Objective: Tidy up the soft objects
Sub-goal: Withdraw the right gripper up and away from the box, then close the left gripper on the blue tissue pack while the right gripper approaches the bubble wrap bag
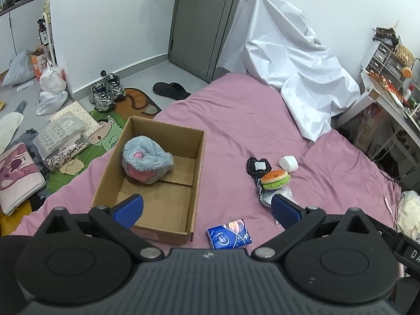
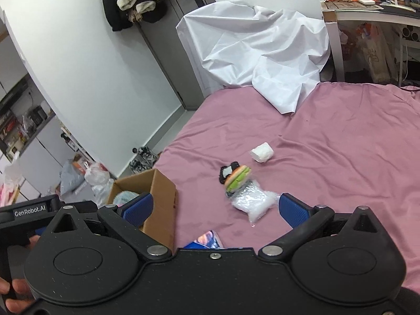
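Note:
An open cardboard box (image 1: 194,183) sits on the pink bed and holds a fluffy grey-and-pink plush (image 1: 145,161); the box also shows in the right wrist view (image 2: 160,202). To its right lie a burger plush (image 1: 275,179), a black fabric piece (image 1: 256,166), a white soft block (image 1: 288,163), a clear plastic packet (image 2: 253,202) and a blue tissue pack (image 1: 229,234). My left gripper (image 1: 207,208) is open and empty above the box's near edge. My right gripper (image 2: 214,208) is open and empty, just short of the packet and the burger plush (image 2: 237,177).
A crumpled white sheet (image 1: 288,65) covers the bed's far end. A desk with clutter (image 1: 388,92) stands at the right. Shoes (image 1: 107,92), bags and mats lie on the floor to the left of the bed.

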Available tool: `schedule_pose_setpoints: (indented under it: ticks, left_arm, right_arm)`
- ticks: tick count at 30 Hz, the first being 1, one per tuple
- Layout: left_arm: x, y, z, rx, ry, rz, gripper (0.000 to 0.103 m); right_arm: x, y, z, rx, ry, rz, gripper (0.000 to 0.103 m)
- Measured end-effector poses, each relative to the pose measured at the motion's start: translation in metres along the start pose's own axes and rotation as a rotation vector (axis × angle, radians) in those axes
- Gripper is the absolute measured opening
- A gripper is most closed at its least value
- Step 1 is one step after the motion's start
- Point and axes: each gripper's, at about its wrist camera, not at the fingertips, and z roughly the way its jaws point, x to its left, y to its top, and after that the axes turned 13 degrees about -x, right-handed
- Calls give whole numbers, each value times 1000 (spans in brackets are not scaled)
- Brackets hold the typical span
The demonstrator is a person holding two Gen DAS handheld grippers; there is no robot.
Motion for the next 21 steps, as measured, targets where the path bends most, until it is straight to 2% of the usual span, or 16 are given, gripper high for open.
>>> schedule_pose_setpoints:
  ticks: [9, 16, 21]
  left_arm:
    - [-16, -15, 14, 31, 15, 60, 103]
    - [-28, -30, 30, 64, 14, 94, 103]
    - [-29, -40, 43, 100, 33, 19, 103]
  right_arm:
    - [-7, -9, 8, 57, -29, -82, 103]
    - [-19, -14, 16, 77, -29, -57, 103]
    - [-28, -16, 24, 93, -2, -12, 103]
